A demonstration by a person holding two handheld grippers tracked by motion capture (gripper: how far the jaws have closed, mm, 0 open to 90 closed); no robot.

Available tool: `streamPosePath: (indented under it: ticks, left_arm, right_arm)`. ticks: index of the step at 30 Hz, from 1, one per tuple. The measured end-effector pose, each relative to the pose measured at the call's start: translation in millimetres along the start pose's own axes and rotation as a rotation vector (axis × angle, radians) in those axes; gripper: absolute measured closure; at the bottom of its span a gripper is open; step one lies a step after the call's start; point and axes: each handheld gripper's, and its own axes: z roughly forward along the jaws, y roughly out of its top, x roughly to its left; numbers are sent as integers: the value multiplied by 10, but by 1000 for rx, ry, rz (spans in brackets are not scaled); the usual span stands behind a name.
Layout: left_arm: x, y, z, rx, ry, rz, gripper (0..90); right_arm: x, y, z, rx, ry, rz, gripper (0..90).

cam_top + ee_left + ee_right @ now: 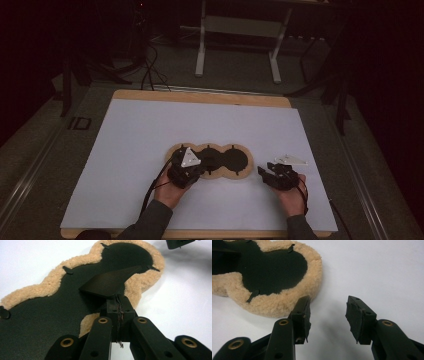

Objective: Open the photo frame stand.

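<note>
A three-lobed pad [235, 160] with a black face and a tan fleece rim lies in the middle of the white sheet. In the left gripper view, my left gripper [117, 302] is shut on a black flap [107, 282] of the pad's face, which it holds peeled up above the fleece rim [50, 282]. In the high view the left gripper [200, 167] sits over the pad's left lobe. My right gripper [267, 172] rests just right of the pad. Its jaws [328, 312] stand open with nothing between them, close to the fleece edge [287, 305].
A white sheet [150, 140] covers the wooden table top [200, 97]. A white metal stand [240, 40] and cables [150, 70] are on the floor beyond the table. The right gripper's tip [178, 243] shows at the top of the left gripper view.
</note>
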Motion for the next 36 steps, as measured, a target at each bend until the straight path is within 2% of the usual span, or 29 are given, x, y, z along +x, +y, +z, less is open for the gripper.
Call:
streamPosePath:
  ticks: [9,13,22,31,36]
  left_arm:
    - [-96,25,-57,-30,-35,28,829]
    - [-127,54,-81,-31,-46,56,808]
    - [-179,136,-159,-53,-65,75,729]
    - [-185,214,-217,-68,-65,81,659]
    - [-167,242,-212,-72,-61,67,637]
  right_arm:
    - [1,0,4,4,1,-3,537]
    - [1,0,6,5,3,-1,535]
    - [-1,-2,9,6,3,0,535]
    - [-1,-6,15,10,4,2,536]
    - [-3,-6,16,10,4,3,536]
